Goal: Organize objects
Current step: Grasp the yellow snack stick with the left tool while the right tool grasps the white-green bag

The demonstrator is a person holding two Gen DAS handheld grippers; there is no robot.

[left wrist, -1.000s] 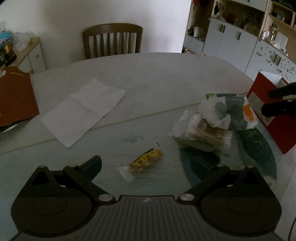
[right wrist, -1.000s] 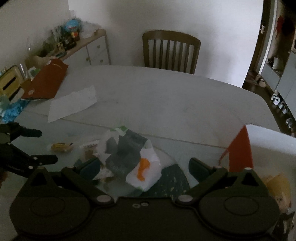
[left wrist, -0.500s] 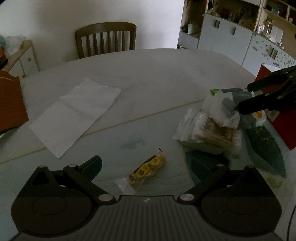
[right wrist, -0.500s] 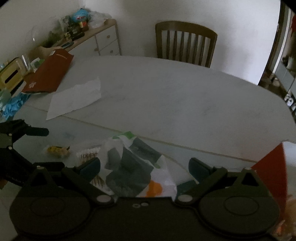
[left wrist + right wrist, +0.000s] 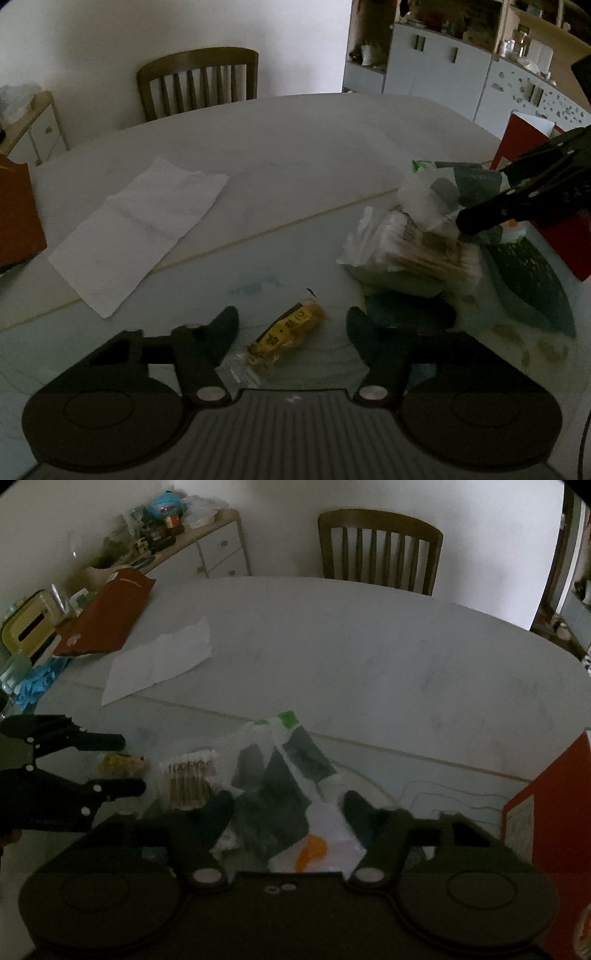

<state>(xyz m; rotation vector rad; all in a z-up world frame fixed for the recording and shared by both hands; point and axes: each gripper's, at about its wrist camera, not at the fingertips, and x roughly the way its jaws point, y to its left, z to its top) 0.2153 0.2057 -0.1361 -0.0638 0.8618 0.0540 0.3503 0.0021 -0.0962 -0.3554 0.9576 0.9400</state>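
Observation:
A small yellow wrapped snack [image 5: 286,334] lies on the table between the open fingers of my left gripper [image 5: 291,328], untouched as far as I can tell. A clear pack of cotton swabs [image 5: 417,251] lies to its right under a white, green and grey printed plastic bag [image 5: 450,192]. My right gripper [image 5: 286,812] is open with that bag [image 5: 280,775] between its fingers. In the right wrist view the snack [image 5: 120,765] and the swab pack [image 5: 188,779] show at the left, with the left gripper [image 5: 129,764] around the snack.
A white paper towel [image 5: 136,225] lies flat on the round table [image 5: 295,147]. A red box [image 5: 524,144] stands at the right, a red folder [image 5: 107,616] at the left. A wooden chair [image 5: 197,85] is behind the table, with a sideboard [image 5: 207,546] and cabinets [image 5: 443,70] beyond.
My left gripper has moved forward so the yellow snack now lies between its fingers. My right gripper has come down and in over the printed bag, its fingers now straddling it.

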